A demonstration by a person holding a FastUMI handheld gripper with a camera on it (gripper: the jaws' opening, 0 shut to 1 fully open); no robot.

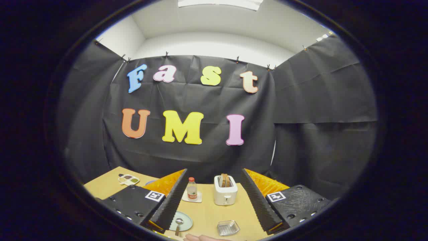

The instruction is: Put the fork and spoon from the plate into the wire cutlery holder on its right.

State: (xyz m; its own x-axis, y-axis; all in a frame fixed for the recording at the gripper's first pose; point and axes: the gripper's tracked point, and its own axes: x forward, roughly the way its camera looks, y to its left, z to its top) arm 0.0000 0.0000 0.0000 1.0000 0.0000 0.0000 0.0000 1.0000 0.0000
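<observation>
My gripper is open, held above the wooden table, its two black ribbed fingers spread wide with nothing between them. Below and between the fingers lies a pale green plate, partly hidden by the left finger, with a spoon resting on it. To the plate's right sits the small square wire cutlery holder, which looks empty. The left finger covers the rest of the plate, so I cannot make out a fork.
Beyond the fingers a white toaster holding toast stands mid-table. A small bottle stands on a white coaster to its left. A small dish sits at the far left. A person's hand rests at the table's near edge.
</observation>
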